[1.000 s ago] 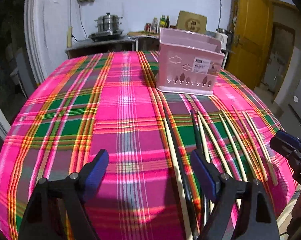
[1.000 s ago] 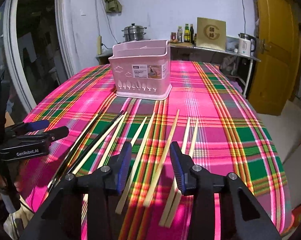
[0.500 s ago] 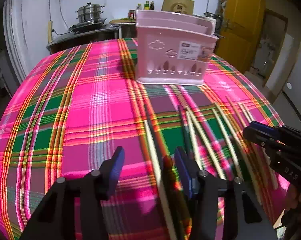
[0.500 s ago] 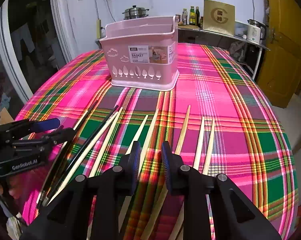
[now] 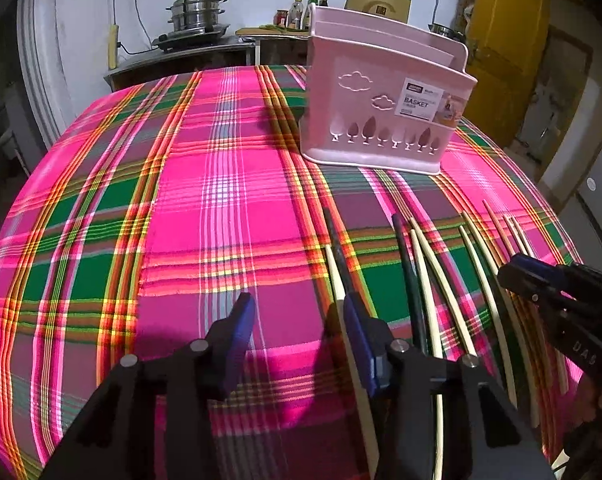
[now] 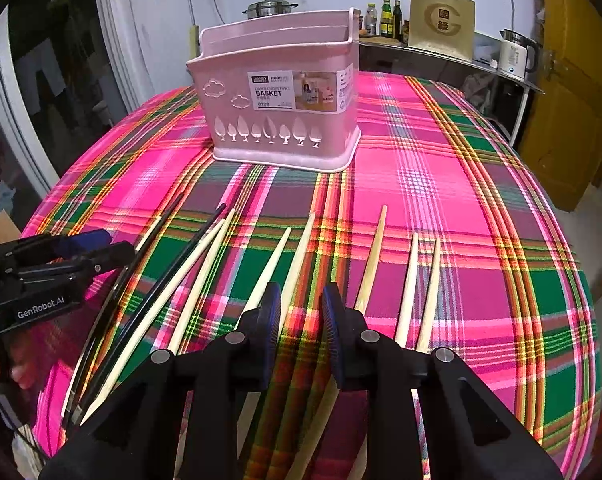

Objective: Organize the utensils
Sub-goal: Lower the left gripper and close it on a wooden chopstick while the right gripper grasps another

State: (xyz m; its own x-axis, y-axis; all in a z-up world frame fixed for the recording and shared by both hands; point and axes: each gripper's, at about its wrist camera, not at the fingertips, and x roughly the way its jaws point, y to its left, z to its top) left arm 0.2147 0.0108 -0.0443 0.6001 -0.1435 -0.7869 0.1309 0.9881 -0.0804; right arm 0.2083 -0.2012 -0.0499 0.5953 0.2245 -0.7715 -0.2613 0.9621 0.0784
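Note:
Several pale wooden chopsticks (image 6: pixel 297 256) and dark chopsticks (image 6: pixel 173 256) lie fanned on the plaid tablecloth (image 6: pixel 441 184), tips toward a pink utensil basket (image 6: pixel 281 108) at the table's middle. My right gripper (image 6: pixel 301 308) is open a little, low over the cloth, a pale chopstick between its fingers untouched. My left gripper (image 5: pixel 297 316) is open, hovering left of the leftmost pale (image 5: pixel 335 276) and dark chopsticks (image 5: pixel 407 268); its right finger (image 5: pixel 357 332) lies over them. The basket (image 5: pixel 381 108) shows far right there.
A counter with a steel pot (image 5: pixel 197 8), bottles (image 6: pixel 387 18) and a kettle (image 6: pixel 515 54) stands behind the table. A yellow door (image 6: pixel 573 92) is at right. The table edge is close below both grippers.
Both grippers have moved forward and lower toward the chopsticks. The right gripper's fingers have narrowed. The left gripper narrowed, then widened again and shifted left.

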